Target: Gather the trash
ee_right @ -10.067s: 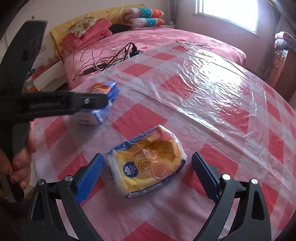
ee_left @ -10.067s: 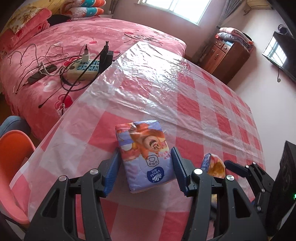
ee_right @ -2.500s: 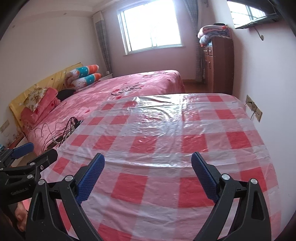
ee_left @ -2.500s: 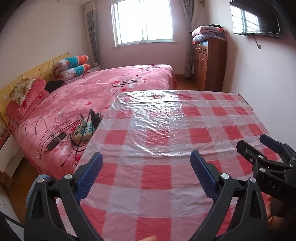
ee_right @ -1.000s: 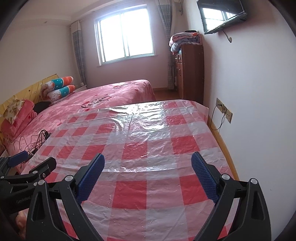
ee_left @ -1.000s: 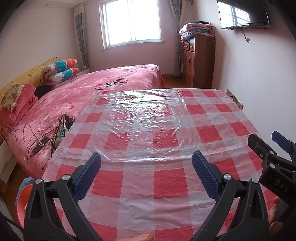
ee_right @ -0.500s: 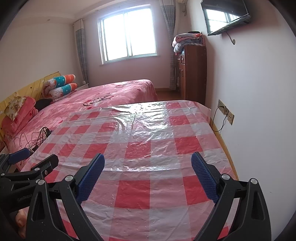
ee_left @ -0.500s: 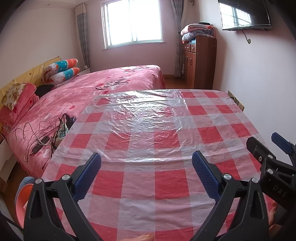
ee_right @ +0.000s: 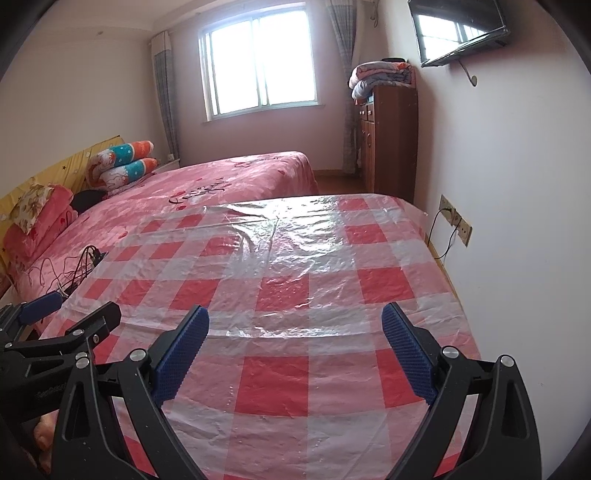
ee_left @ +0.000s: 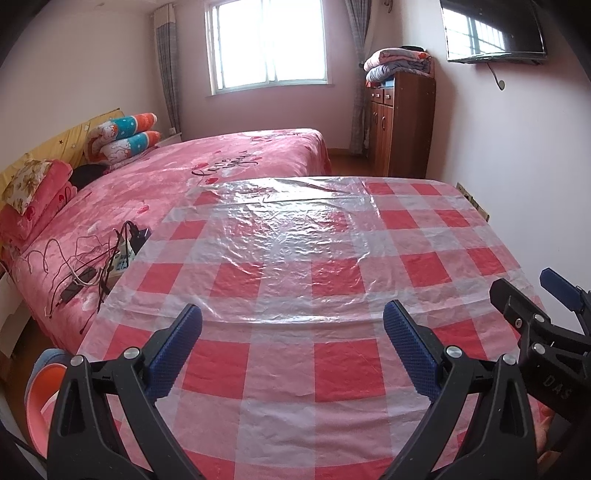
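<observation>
Both grippers, left [ee_left: 291,328] and right [ee_right: 295,328], hover level, spread wide; nothing held.

Left wrist cam: mounted behind open left gripper [ee_left: 291,332], facing fwd along blue-padded fingers, low and close over near edge of red-and-white checked table under clear plastic sheet [ee_left: 295,236]. Right gripper [ee_left: 532,291] visible at right edge.

Right wrist cam: same mounting behind open right gripper [ee_right: 295,332], parallel heading, offset toward white wall side. Left gripper [ee_right: 70,314] visible at left edge.

Shared coverage: checked table [ee_right: 291,251], pink bed [ee_left: 207,170], bright window [ee_right: 258,59], brown wooden cabinet [ee_right: 388,140], wall-mounted black TV [ee_left: 491,29].
</observation>
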